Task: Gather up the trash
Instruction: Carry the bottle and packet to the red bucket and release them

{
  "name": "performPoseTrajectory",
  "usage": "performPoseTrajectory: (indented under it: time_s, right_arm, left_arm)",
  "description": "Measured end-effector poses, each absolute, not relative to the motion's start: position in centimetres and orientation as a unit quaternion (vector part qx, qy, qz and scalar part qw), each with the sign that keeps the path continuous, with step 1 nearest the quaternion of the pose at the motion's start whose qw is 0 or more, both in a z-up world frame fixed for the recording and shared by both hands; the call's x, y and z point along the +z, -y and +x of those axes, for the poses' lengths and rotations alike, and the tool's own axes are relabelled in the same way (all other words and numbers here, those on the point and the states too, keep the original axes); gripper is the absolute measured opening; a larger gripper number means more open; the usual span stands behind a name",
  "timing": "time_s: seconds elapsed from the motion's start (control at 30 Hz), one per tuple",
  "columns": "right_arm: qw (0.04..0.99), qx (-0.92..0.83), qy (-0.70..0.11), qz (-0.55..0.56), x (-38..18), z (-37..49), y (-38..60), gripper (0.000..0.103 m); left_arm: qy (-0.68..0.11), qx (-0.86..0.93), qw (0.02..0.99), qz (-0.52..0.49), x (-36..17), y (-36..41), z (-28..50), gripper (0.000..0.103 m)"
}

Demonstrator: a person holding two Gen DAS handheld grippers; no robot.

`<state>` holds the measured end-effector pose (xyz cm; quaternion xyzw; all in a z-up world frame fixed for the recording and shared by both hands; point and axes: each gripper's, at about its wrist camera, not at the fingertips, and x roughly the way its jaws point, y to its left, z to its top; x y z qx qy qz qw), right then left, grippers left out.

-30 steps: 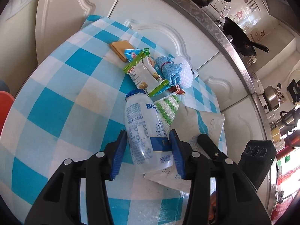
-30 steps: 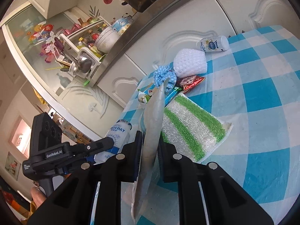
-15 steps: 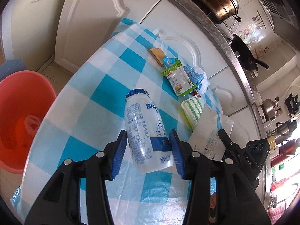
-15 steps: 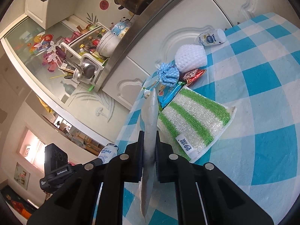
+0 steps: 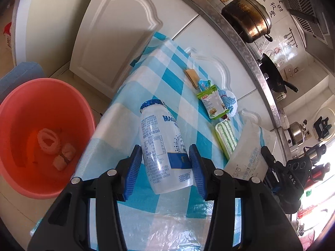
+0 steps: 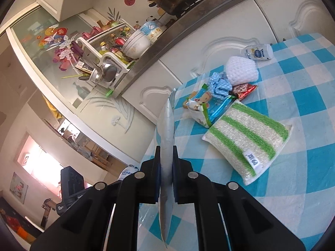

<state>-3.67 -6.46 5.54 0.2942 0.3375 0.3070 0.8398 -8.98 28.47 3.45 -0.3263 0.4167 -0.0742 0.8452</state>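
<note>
A: Where's the trash?

B: The left claw (image 5: 165, 165) squeezes a plastic bottle (image 5: 162, 146) above the desk (image 5: 129, 115), near the red tub (image 5: 41, 133). The right claw (image 6: 166, 167) is pinched tight on a flat white bag (image 6: 166, 125).

A: What could go wrong?

B: The slick bottle might slip and miss the tub. Kitchen cupboards (image 5: 117, 33) stand behind.
</note>
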Motion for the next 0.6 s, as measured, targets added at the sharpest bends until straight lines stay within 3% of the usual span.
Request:
performPoseTrajectory:
  time_s: [0.6]
  right_arm:
    - [0.801,0.415,-0.386,0.193,9.6,-1.6,-12.7,0.010]
  left_arm:
    - [-0.374,0.030,0.845,-0.382,1.0,-41.1,-14.3,0.048]
